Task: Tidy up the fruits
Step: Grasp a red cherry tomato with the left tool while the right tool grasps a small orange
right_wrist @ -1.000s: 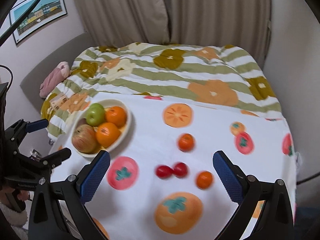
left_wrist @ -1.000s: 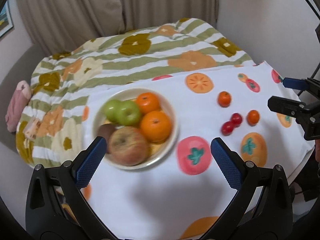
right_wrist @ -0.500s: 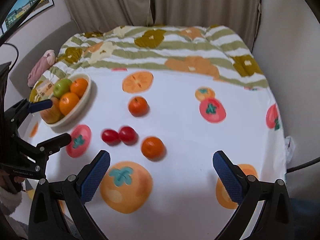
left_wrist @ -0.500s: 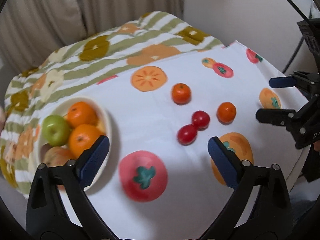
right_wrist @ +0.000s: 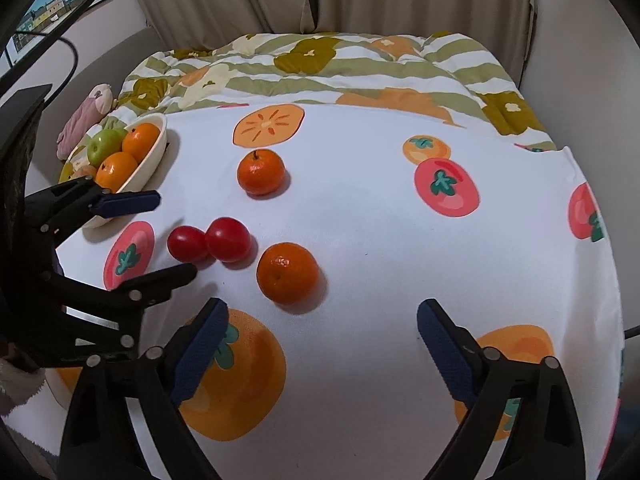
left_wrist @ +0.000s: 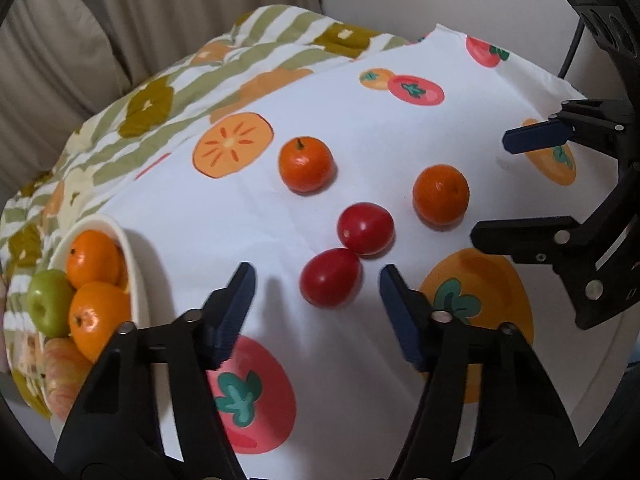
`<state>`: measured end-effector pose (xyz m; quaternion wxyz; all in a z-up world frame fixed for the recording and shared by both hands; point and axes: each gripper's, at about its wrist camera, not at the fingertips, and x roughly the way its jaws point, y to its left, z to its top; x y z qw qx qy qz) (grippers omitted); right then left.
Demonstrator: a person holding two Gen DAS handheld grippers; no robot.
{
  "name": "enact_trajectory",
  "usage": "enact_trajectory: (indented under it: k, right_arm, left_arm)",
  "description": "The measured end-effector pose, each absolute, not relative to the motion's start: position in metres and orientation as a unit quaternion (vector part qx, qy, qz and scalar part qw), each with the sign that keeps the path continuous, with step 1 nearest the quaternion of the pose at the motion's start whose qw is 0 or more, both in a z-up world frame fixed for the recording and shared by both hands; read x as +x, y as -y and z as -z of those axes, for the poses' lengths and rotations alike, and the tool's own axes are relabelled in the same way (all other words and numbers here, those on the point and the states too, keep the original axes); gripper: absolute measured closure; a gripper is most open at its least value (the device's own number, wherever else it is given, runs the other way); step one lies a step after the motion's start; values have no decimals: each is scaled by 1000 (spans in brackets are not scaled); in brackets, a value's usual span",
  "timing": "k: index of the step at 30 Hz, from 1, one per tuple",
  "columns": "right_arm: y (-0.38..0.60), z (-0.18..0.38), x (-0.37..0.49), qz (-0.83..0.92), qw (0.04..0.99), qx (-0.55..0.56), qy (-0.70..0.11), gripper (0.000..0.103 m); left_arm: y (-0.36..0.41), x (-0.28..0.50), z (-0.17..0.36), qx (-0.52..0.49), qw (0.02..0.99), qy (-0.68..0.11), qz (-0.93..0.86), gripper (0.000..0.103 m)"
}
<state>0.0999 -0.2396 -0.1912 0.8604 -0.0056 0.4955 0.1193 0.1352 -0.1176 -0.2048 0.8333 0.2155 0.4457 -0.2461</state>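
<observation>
Two grippers hang over the printed cloth [right_wrist: 360, 240], both with jaws closing and nothing yet pressed between the pads. The left gripper [left_wrist: 316, 284] has narrowed to a middling gap just short of the nearer red tomato [left_wrist: 331, 277], which lies touching a second tomato [left_wrist: 365, 228]. The right gripper [right_wrist: 320, 336] stands wider, and the near orange [right_wrist: 287, 273] sits just ahead of its fingertips, a little left of centre.

Farther out, another orange [right_wrist: 261, 171] lies alone on the cloth, well apart from the rest. Beyond the left gripper, the cream bowl [right_wrist: 154, 150] holds two oranges, a green apple and a reddish apple (more may be hidden underneath).

By my reading the job is partly done: four loose fruits are left on the cloth, none lifted, and the tomato and the near orange look like the next picks.
</observation>
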Motion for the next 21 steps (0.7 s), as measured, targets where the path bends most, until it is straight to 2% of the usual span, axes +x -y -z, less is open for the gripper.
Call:
enact_trajectory:
  k: [4, 7, 9, 13, 21]
  right_arm:
    - [237, 197, 103, -127, 856, -7, -501, 16]
    - [236, 200, 106, -132, 855, -6, -502, 19]
    - [235, 200, 107, -134, 855, -5, -502, 20]
    - [231, 202, 109, -143, 852, -10, -503, 27]
    - [223, 207, 114, -157, 849, -25, -504, 40]
  left_arm:
    - [120, 136, 210, 218, 830, -449, 247, 42]
    - [122, 137, 212, 219, 828, -452, 249, 52]
    - [122, 138, 214, 222, 825, -456, 249, 54]
    - [122, 137, 215, 213, 826, -457, 252, 66]
    - [122, 135, 215, 214, 828, -460, 239, 66]
